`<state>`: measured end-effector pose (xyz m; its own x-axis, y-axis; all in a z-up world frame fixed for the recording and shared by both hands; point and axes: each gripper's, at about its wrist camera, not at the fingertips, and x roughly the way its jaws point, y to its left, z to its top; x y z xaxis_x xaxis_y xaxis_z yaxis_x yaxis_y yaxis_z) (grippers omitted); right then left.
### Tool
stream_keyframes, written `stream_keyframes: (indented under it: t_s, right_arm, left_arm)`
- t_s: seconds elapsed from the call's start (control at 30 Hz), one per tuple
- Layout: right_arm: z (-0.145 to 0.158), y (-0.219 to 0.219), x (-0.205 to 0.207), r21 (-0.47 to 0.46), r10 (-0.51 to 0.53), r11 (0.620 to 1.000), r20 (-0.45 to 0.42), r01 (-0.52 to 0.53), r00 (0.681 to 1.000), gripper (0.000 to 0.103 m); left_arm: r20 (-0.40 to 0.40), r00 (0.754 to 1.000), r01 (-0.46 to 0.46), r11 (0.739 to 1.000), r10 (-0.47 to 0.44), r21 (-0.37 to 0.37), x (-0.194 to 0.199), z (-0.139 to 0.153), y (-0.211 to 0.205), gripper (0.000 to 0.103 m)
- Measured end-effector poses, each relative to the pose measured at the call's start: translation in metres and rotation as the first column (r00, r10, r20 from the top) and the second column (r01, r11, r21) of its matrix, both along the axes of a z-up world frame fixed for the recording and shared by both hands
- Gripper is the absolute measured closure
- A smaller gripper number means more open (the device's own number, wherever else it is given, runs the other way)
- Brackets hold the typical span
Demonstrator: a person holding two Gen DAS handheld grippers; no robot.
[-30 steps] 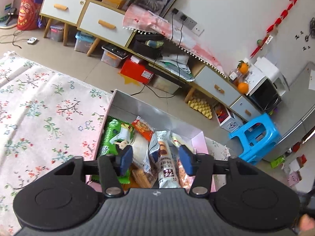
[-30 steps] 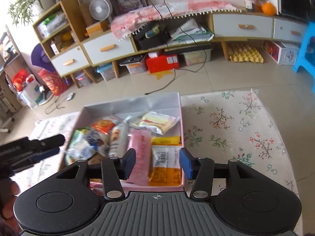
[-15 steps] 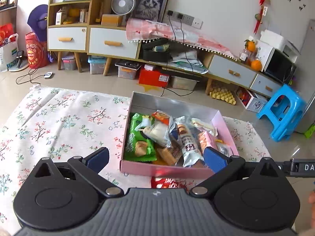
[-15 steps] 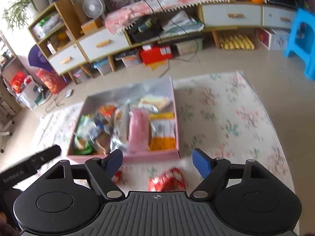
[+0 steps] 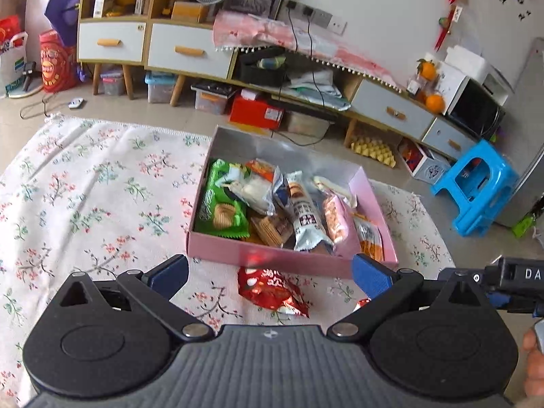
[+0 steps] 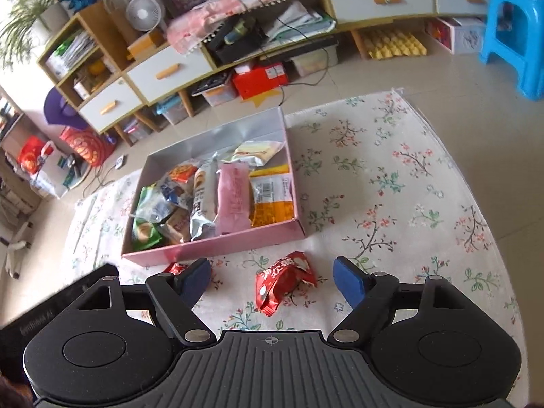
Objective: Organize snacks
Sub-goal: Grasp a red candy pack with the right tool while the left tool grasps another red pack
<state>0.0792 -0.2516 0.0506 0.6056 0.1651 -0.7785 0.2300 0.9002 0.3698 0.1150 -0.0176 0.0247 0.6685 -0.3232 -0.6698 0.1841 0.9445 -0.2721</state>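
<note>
Snacks: a red packet (image 5: 272,290) lies on the flowered cloth (image 5: 85,204) between the wide-open, empty jaws of your left gripper (image 5: 270,273). Your right gripper (image 6: 272,277), equally wide and empty, frames another red packet (image 6: 284,280). Just beyond, the pink box (image 6: 217,250) holds the other packets.

floral cloth (image 5: 85,204) | pink box (image 5: 272,258) w/ snacks, mid, toward far edge | 2 red snack packs (image 6: 284,282) just beside box near wall
</note>
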Motion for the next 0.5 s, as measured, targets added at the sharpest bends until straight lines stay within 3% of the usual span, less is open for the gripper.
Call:
stream_keyframes:
  t_s: [0.23,0.5]
  right_arm:
    - [-0.01,-0.001,0.004,0.01,-0.005,1.0,-0.029,0.005,1.0,0.022]
    - [-0.027,-0.003,0.011,0.061,-0.042,0.997,-0.091,0.047,0.995,0.022]
  left_arm:
    - [-0.098,0.994,-0.041,0.999,0.038,-0.026,0.008,-0.017,0.008,0.001]
    - [-0.14,0.989,-0.056,0.998,0.052,-0.022,0.011,-0.028,0.009,0.001]
